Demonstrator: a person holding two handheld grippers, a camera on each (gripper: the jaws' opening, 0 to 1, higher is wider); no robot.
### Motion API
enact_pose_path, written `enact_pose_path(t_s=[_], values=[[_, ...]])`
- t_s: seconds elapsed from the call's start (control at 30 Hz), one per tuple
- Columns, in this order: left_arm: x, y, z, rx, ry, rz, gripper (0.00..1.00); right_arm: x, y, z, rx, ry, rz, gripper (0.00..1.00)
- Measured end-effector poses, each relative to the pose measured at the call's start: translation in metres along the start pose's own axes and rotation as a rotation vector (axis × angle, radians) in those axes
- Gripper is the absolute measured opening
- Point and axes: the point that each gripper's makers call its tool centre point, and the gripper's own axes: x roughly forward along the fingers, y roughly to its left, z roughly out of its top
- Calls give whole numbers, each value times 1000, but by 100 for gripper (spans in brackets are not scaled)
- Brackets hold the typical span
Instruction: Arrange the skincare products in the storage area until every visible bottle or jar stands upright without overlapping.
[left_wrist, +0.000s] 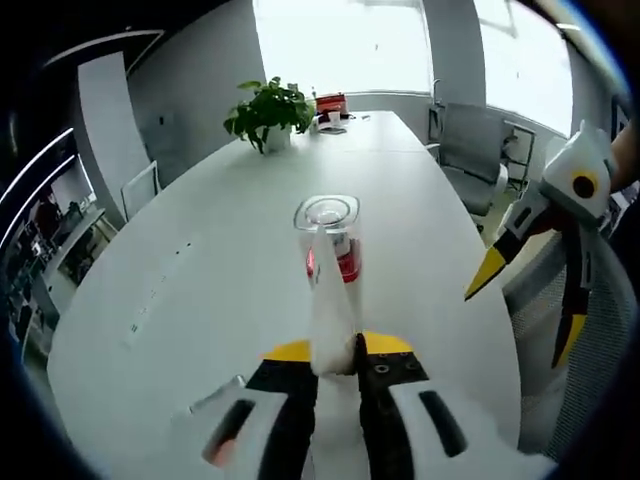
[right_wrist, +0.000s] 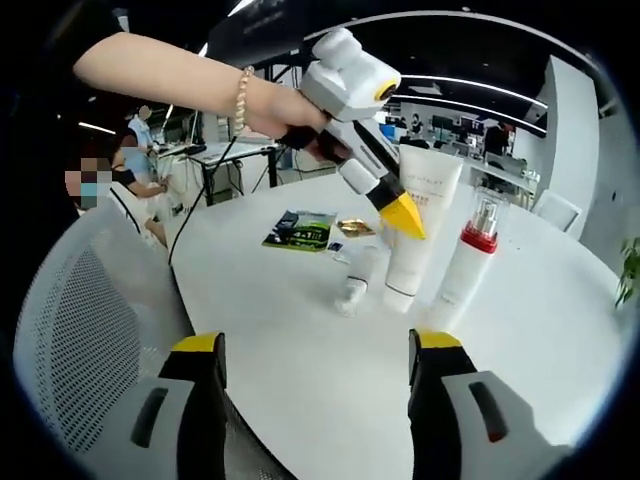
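Observation:
My left gripper (left_wrist: 336, 355) is shut on a white tube (left_wrist: 331, 320), seen edge-on between its jaws over the white table (left_wrist: 200, 250). Just behind the tube stands a white pump bottle (left_wrist: 343, 262) with a red band and clear cap. In the right gripper view the tube (right_wrist: 425, 225) stands upright, with the left gripper (right_wrist: 400, 212) at its upper part, held by a hand. The pump bottle (right_wrist: 468, 258) stands to its right. A small white bottle (right_wrist: 354, 288) lies to its left. My right gripper (right_wrist: 317, 345) is open and holds nothing; it also shows in the left gripper view (left_wrist: 527, 305).
A potted plant (left_wrist: 268, 112) and a red item (left_wrist: 330, 103) sit at the table's far end. A green packet (right_wrist: 300, 230) and a gold packet (right_wrist: 355, 228) lie beyond the bottles. A mesh chair (right_wrist: 80, 330) stands at the near edge. More chairs (left_wrist: 480, 150) line the side.

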Motion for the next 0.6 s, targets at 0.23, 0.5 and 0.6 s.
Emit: enact_pose_path(t_s=[0.23,0.5,0.6], values=[[4,2,4,4,-16,-25,20,2,-1,-2,3,4,3,74],[8,5,6,9,-30,-42,21,2,0,-3,5,8,7,74],[10,6,6,10,-36,-43,21,2,0,-3,7,9,7,74]])
